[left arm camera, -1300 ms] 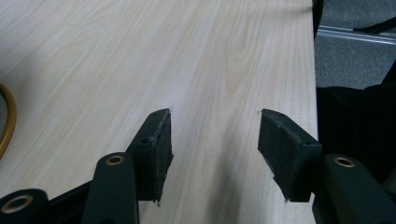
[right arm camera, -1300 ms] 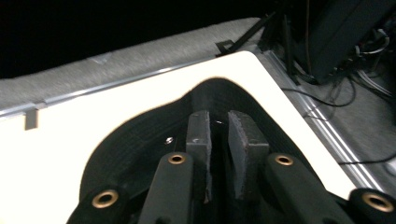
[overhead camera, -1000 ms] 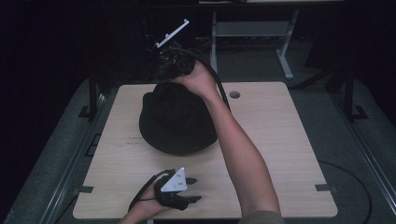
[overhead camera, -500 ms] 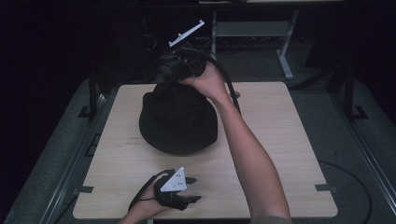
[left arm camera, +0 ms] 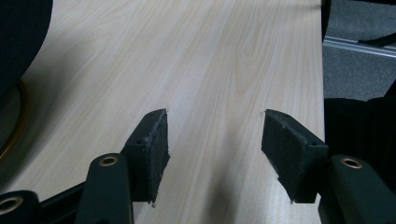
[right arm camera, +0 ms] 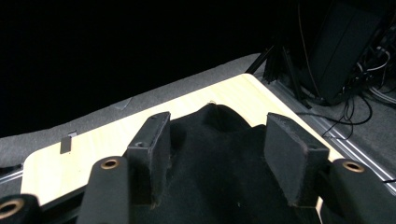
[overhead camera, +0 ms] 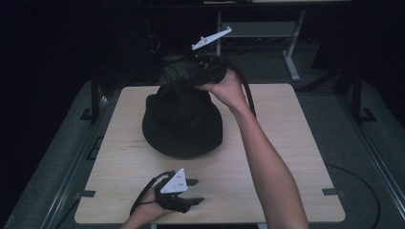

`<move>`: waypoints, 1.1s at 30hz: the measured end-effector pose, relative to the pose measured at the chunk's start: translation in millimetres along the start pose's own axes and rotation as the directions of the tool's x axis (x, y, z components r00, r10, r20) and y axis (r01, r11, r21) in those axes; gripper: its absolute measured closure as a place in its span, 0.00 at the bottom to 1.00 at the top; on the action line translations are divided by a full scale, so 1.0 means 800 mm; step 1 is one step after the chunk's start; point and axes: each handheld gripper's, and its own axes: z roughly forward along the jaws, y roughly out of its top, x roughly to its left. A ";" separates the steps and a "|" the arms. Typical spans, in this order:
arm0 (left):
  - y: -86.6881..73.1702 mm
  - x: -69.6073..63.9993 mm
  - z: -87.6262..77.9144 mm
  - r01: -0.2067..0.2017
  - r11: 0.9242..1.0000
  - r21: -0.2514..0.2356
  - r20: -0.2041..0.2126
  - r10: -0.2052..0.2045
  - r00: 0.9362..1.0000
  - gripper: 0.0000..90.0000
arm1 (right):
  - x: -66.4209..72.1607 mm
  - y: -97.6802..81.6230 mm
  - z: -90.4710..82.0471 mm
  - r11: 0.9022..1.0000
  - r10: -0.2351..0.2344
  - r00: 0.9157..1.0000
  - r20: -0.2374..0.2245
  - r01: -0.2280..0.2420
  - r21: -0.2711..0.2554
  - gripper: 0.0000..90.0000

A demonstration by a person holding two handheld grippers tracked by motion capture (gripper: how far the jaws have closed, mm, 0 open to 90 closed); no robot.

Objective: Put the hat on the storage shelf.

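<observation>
Dim all round, lit from above onto the pale table [overhead camera: 286, 143]. Black beyond its edges, hat [overhead camera: 181, 119] detail lost in shadow. Sharp close up, grainy farther off.

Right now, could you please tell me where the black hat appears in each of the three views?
High view: the hat lies mid-table, toward the far edge, below the right gripper.
Left gripper view: its dark brim fills the top left corner.
Right gripper view: its crown rises between the open jaws.
Shared landmark: the pale wooden table.
</observation>
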 end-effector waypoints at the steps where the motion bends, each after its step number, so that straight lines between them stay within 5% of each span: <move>1: 0.000 0.000 0.000 0.002 1.000 0.000 0.000 -0.002 1.000 0.45 | 0.000 -0.001 -0.002 1.000 0.000 1.000 0.005 0.000 -0.003 0.44; 11: -0.001 0.003 -0.001 0.021 1.000 -0.006 -0.013 -0.021 1.000 0.43 | -0.007 -0.027 -0.027 0.998 0.038 0.999 0.010 -0.038 -0.055 0.33; 33: -0.004 0.009 -0.002 0.073 0.997 -0.025 -0.027 -0.074 0.997 0.40 | -0.018 -0.083 -0.075 0.995 0.070 0.997 0.044 -0.066 -0.079 0.30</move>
